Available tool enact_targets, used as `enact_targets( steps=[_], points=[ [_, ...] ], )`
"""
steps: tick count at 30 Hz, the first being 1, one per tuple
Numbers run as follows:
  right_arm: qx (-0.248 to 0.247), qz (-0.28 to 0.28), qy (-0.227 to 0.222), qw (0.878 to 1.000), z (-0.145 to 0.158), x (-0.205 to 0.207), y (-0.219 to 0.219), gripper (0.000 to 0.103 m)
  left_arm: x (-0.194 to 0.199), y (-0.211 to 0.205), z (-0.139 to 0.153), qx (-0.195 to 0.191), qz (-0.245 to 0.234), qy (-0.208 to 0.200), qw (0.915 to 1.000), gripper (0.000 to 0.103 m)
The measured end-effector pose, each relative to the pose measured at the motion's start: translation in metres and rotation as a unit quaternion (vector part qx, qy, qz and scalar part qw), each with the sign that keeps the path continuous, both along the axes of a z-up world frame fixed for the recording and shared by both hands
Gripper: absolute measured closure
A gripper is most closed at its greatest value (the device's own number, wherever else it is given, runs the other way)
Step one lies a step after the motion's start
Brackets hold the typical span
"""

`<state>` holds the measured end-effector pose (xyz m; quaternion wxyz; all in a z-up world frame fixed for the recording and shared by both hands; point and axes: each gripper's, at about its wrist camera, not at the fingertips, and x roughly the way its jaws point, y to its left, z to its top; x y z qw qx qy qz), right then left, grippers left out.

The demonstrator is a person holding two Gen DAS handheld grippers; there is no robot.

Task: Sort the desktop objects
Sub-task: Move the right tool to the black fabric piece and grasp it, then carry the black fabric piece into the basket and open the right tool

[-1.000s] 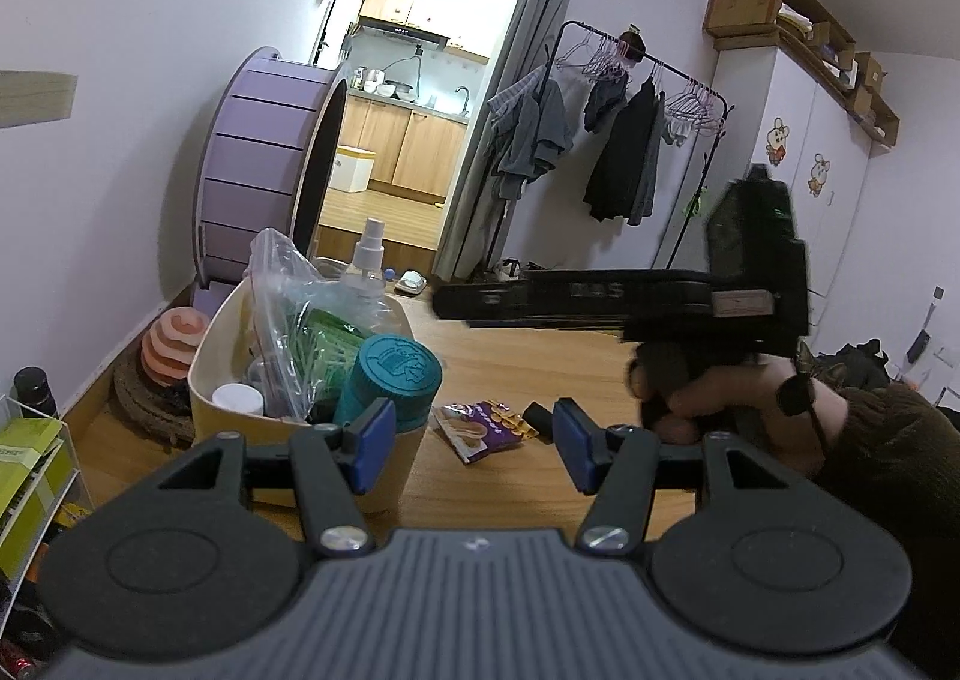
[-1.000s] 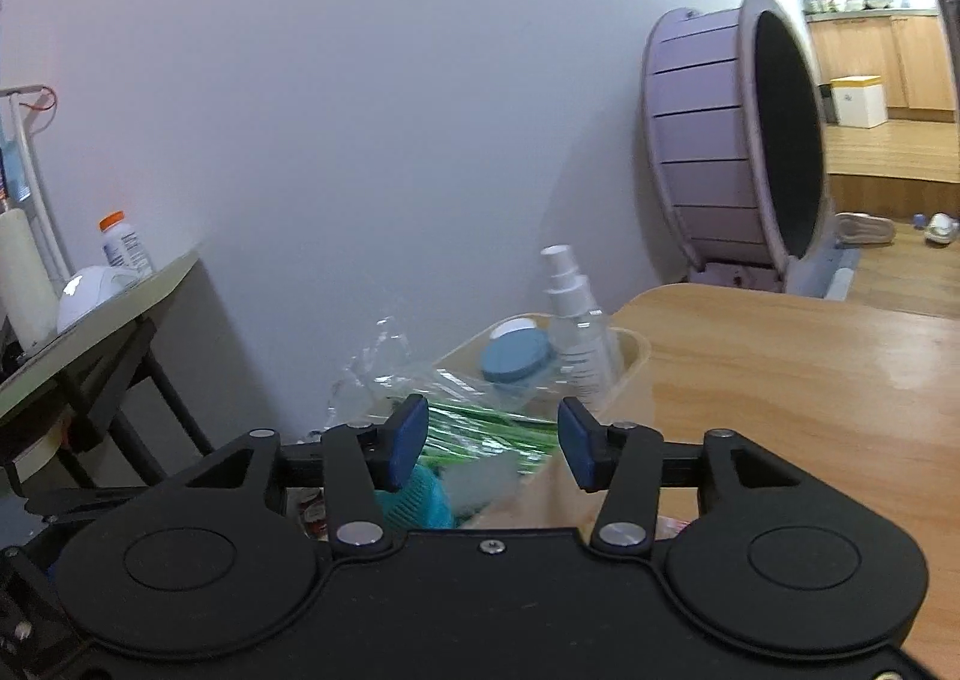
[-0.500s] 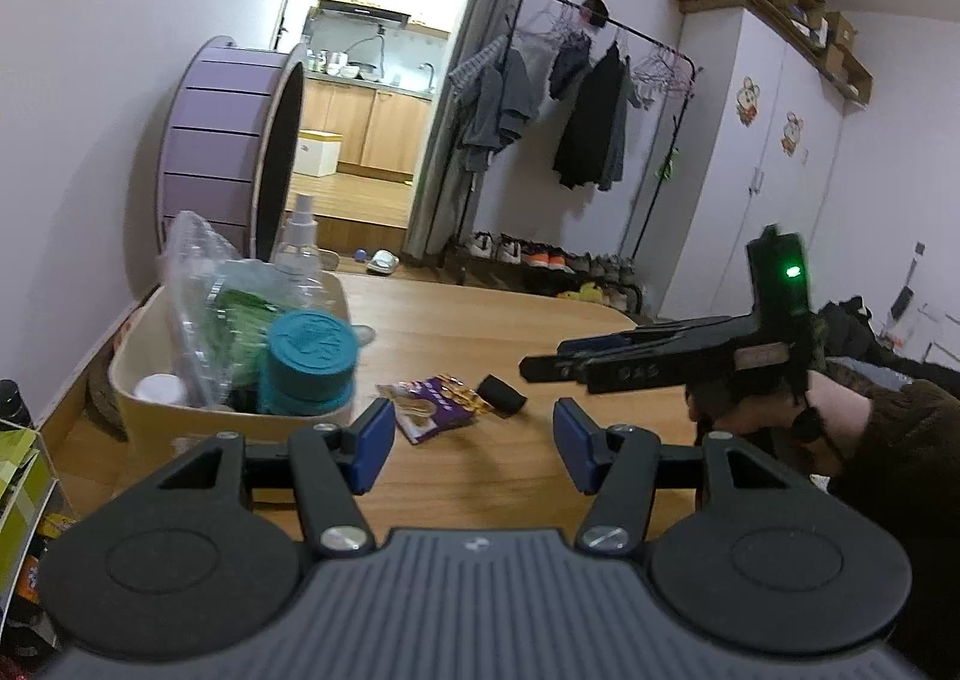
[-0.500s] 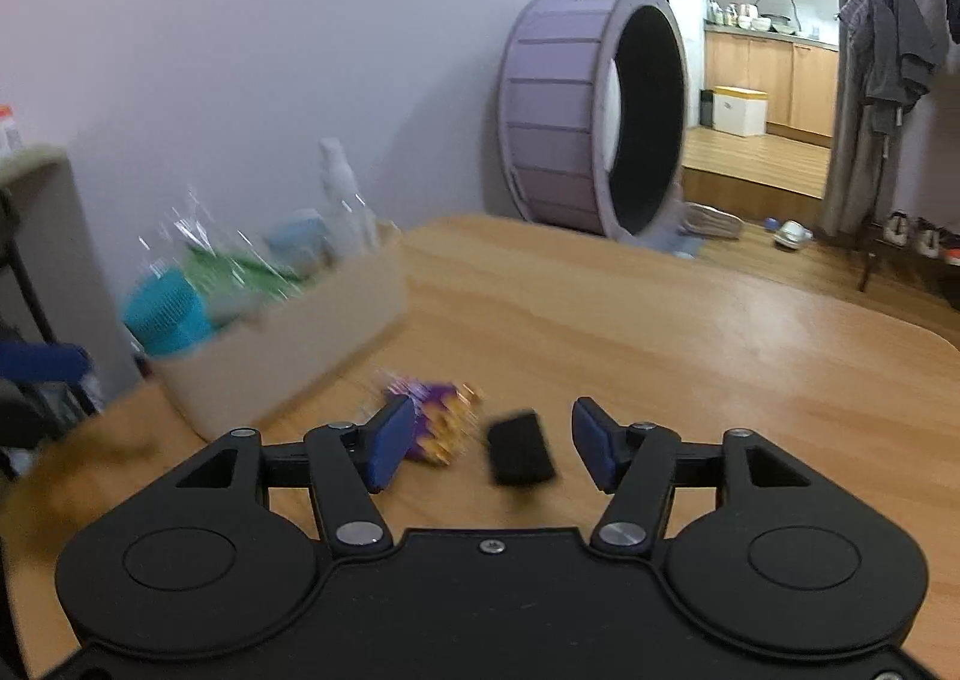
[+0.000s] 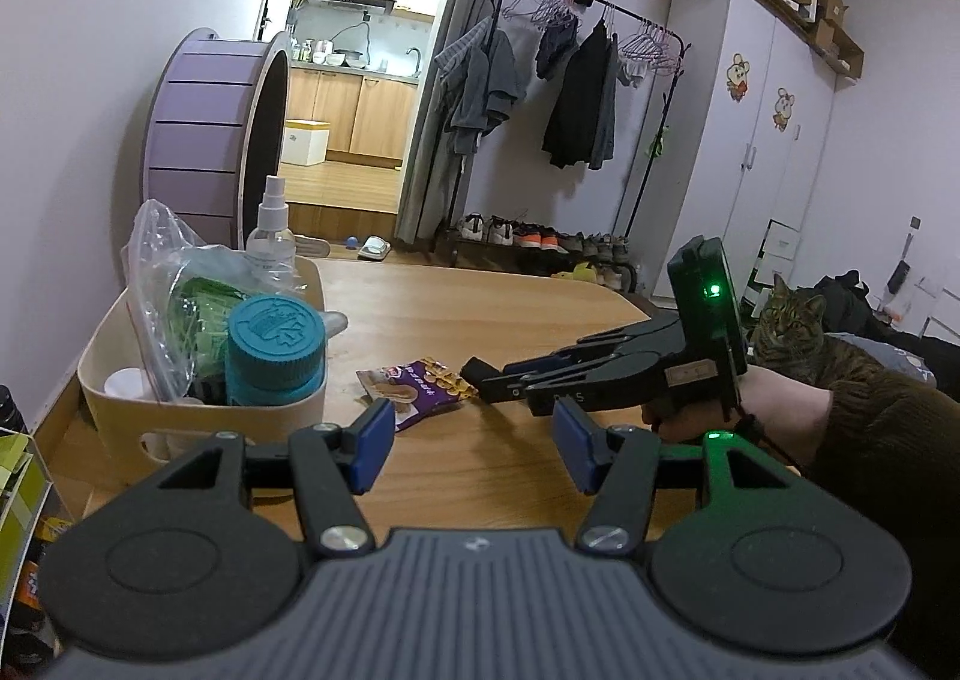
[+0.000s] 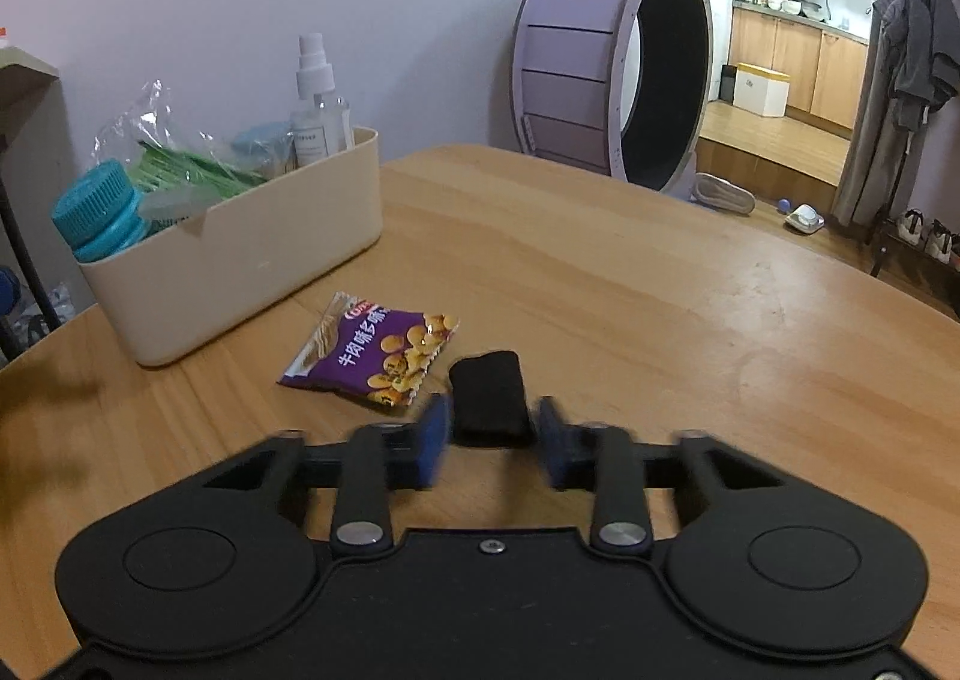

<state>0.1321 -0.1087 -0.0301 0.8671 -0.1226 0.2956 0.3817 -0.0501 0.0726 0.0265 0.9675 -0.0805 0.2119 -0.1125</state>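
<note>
1. The right hand-held gripper [image 6: 491,443] points down at the wooden desk [image 6: 630,284]; its blue pads [image 6: 433,443] are blurred and closing on either side of a small flat black rectangular object [image 6: 489,395]; the near end of that object sits between them, with a thin gap still showing on each side, so they have not yet pinched it.
2. The left hand-held gripper [image 5: 474,446] hovers above the near desk edge; its jaws stand about half open with nothing between them.
3. The black object lies flat on the desk, just right of a purple foil snack packet [image 6: 372,353] and nearly touching its corner.
4. A cream plastic storage bin [image 6: 240,248] stands further left on the desk; it holds a teal screw-cap jar [image 6: 99,212], a clear spray bottle with a white nozzle [image 6: 318,104] and a crinkled clear bag of green contents [image 6: 180,164].
5. In the left wrist view a person's hand [image 5: 690,416] in a dark sleeve grips the right tool; a tabby cat [image 5: 798,326] sits behind it.
</note>
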Motion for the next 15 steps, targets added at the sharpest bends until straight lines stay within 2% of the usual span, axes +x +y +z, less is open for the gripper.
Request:
enact_targets(
  steps=[3,9,15],
  points=[
    [0.009,-0.001,0.003,1.000,0.004,-0.001,-0.006,0.087,-0.002,0.003,0.001,-0.001,0.003,-0.002,1.0000,0.046],
    [0.049,-0.010,-0.001,0.999,0.023,-0.010,-0.020,0.088,-0.010,0.011,0.002,-0.001,0.013,-0.007,0.9999,0.046],
    [0.106,0.023,-0.018,0.994,0.063,-0.036,-0.016,0.088,-0.023,0.022,0.006,-0.010,0.027,-0.019,0.9994,0.046]
  ],
)
